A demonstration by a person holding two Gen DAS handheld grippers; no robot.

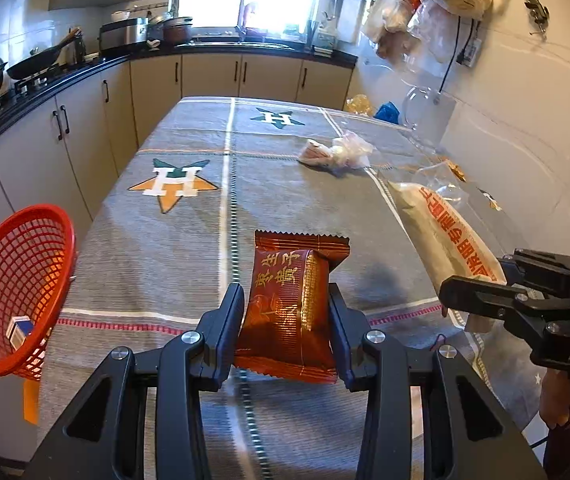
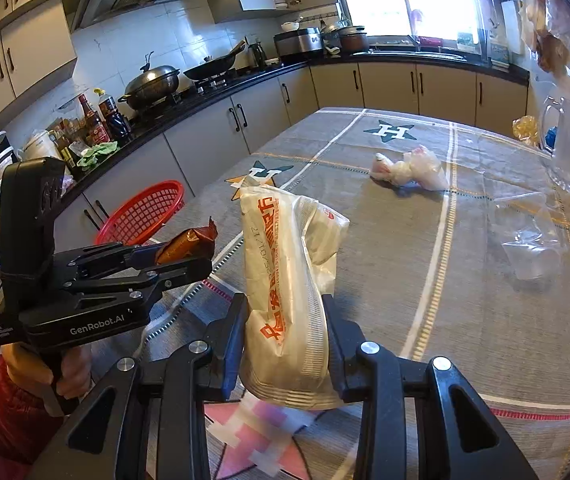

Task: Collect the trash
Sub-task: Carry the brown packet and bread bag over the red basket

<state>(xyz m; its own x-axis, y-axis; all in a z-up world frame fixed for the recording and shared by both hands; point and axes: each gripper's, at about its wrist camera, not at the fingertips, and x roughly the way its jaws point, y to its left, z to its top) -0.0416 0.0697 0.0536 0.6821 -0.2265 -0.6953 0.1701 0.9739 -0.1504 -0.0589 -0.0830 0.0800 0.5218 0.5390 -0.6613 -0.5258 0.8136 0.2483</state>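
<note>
both grippers are loaded, 2 catches at once. the left gripper is clamped on a red snack packet, its pads pressing the packet's sides and holding it up over the grey tablecloth. from the right wrist view the same packet pokes out past the left gripper's jaws, lifted off the cloth.

the right gripper is clamped on a white wrapper with orange print, crumpled and standing tall between the pads, clear of the table. the left wrist view catches that wrapper stretching out from the right gripper at the right edge.

the red mesh basket sits at the table's left edge, tilted, with a small blue and white box lying in it.

still on the cloth, well apart from both grippers: a crumpled white and pink bundle toward the far side, and a clear plastic bag near the right edge.
</note>
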